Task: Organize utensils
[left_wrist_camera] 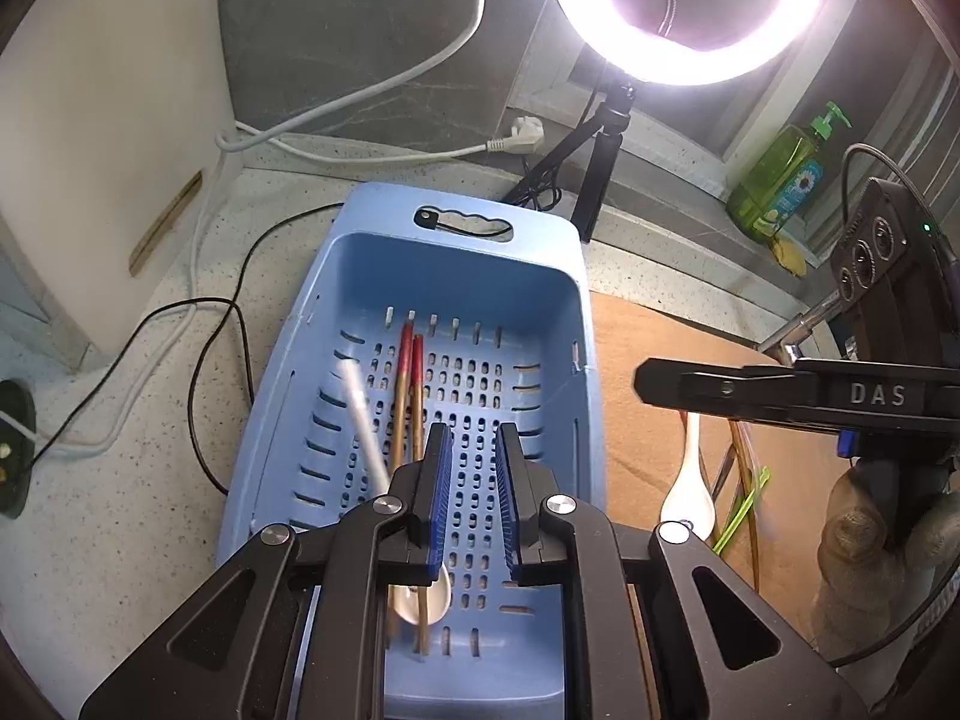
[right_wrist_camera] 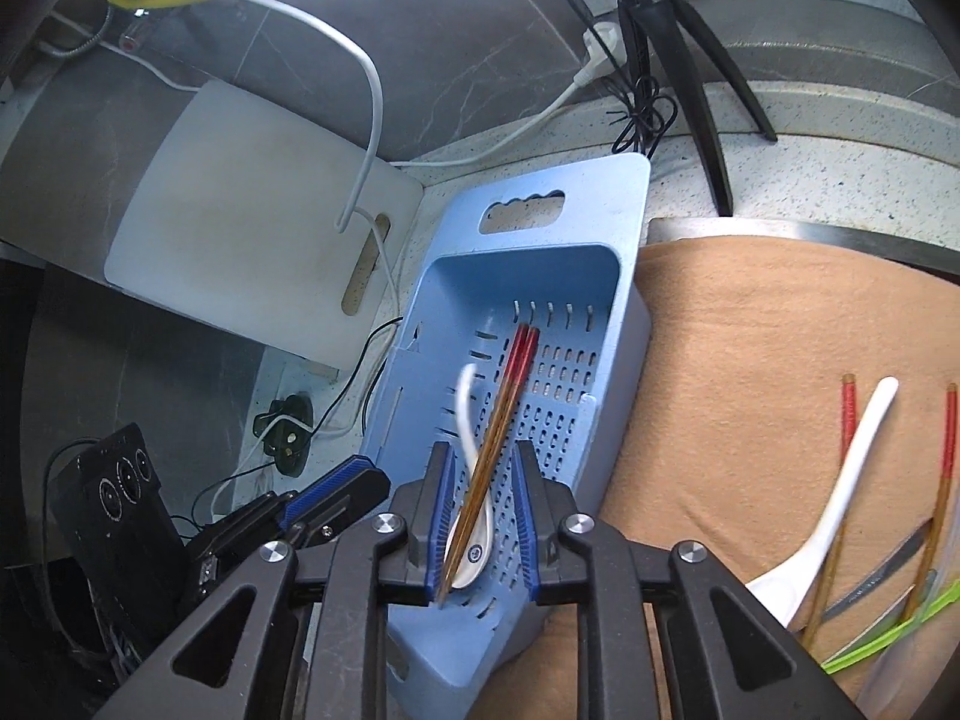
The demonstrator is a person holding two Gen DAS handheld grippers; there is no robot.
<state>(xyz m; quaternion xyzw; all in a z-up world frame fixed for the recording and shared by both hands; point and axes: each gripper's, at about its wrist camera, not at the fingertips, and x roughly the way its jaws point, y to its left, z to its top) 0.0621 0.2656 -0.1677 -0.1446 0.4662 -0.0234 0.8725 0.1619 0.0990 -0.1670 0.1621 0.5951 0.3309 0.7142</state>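
- L gripper over blue basket: jaws slightly apart, empty.
- R gripper: jaws apart, nothing clamped.
- Chopsticks + spoon lie in basket.

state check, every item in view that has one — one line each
left gripper: open, nothing between the jaws
right gripper: open, above the basket, gripping nothing
blue basket: upright on the counter, holds a spoon and chopsticks
chopstick pair: lying in the basket, across the spoon
white spoon in basket: lying flat
white spoon on cloth: outside the basket
ring light: on
soap bottle: upright
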